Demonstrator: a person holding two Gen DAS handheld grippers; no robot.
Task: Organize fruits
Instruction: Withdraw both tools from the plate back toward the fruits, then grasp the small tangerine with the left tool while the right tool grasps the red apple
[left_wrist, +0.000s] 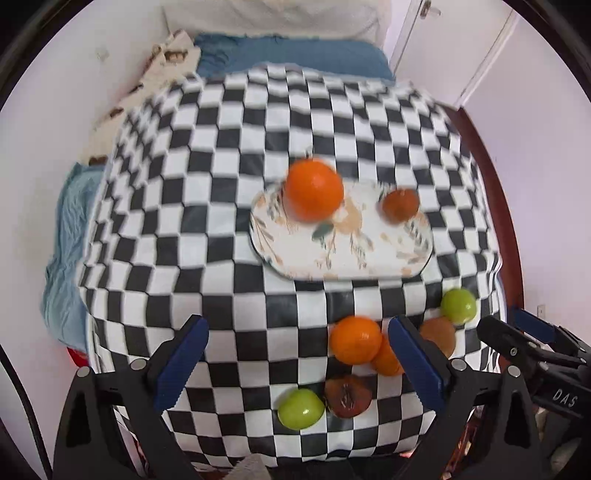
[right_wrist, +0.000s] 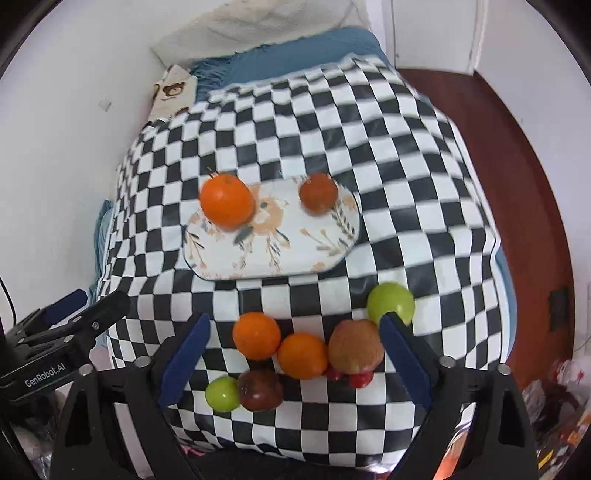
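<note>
A floral mat (left_wrist: 343, 243) (right_wrist: 273, 236) lies on the checkered table. On it sit a large orange (left_wrist: 314, 190) (right_wrist: 227, 201) at the left and a small dark orange fruit (left_wrist: 400, 205) (right_wrist: 318, 192) at the right. Near the front edge lie loose fruits: two oranges (right_wrist: 256, 335) (right_wrist: 303, 355), a brown-red apple (right_wrist: 356, 345), two green apples (right_wrist: 390, 302) (right_wrist: 222, 393), a dark fruit (right_wrist: 260, 389) and small red ones (right_wrist: 360, 378). My left gripper (left_wrist: 297, 356) is open and empty over the front edge. My right gripper (right_wrist: 295, 360) is open and empty above the loose fruits.
The table is covered by a black-and-white checkered cloth (left_wrist: 221, 184) (right_wrist: 406, 184). Blue bedding (left_wrist: 295, 55) and a white pillow lie behind it. A white wall is at the left, red-brown floor (right_wrist: 517, 166) at the right. Each view shows the other gripper at its edge (left_wrist: 532, 343) (right_wrist: 66, 332).
</note>
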